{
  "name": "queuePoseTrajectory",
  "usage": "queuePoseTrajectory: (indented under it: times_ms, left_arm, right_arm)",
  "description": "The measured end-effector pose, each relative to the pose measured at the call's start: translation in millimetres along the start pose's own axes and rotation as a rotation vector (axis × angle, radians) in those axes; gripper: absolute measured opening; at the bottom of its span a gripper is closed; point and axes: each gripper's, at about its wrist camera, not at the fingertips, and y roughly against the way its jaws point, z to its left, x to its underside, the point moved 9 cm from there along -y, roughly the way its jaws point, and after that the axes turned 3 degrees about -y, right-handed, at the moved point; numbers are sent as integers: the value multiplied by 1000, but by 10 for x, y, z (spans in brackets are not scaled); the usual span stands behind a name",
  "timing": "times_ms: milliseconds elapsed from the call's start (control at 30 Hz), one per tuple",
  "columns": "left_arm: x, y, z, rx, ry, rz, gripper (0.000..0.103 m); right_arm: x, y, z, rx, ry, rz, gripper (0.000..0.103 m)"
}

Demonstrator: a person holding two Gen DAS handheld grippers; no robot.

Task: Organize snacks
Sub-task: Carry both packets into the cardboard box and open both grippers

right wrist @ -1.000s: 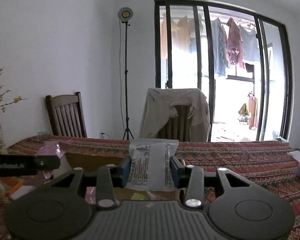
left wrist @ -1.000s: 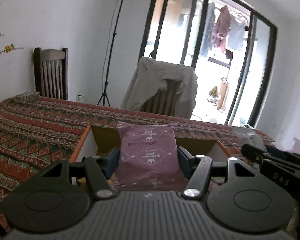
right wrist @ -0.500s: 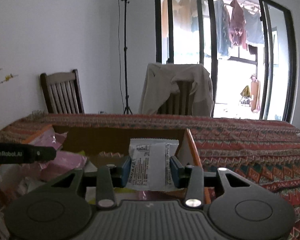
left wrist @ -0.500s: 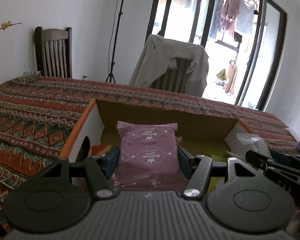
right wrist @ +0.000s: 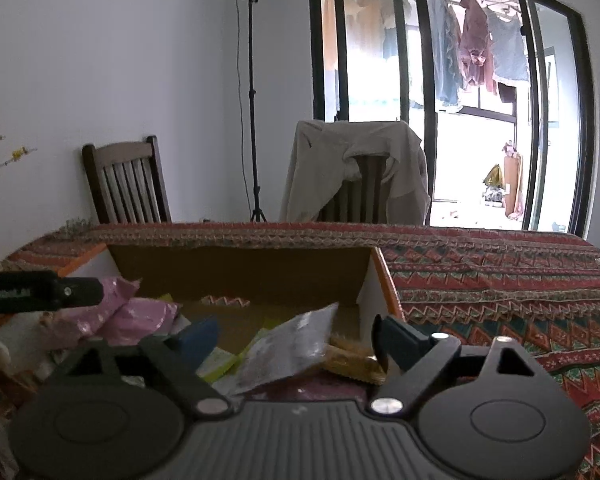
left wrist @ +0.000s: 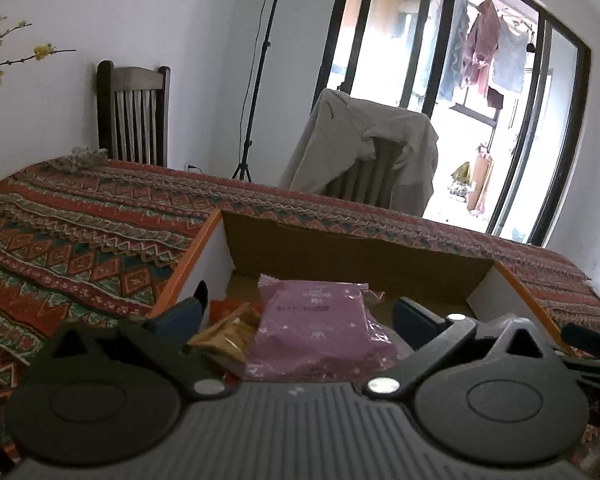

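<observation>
Patterned woven tablecloth [left wrist: 100, 232], cardboard box [left wrist: 340, 252]

Very little here can actually be read. The purple snack packet [left wrist: 316, 328] lying in the cardboard box [left wrist: 356, 256] carries a dark line of small characters across its upper part, too blurred to make out. The black bar [right wrist: 40, 290] of the other gripper, reaching in from the left of the right wrist view, bears pale lettering, also too smeared to read. The silvery packet [right wrist: 288, 350] shows only illegible grey print.
</observation>
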Motion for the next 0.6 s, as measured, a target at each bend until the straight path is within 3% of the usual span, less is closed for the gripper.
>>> queuePoseTrajectory:
  times_ms: [33, 600]
  left_arm:
    - [1, 0, 4, 0, 3, 0, 103]
    - [-52, 129, -27, 3, 4, -25, 103]
  right_arm:
    - [-2, 4, -11, 3, -3, -3, 103]
    - [-8, 9, -92, 32, -11, -7, 103]
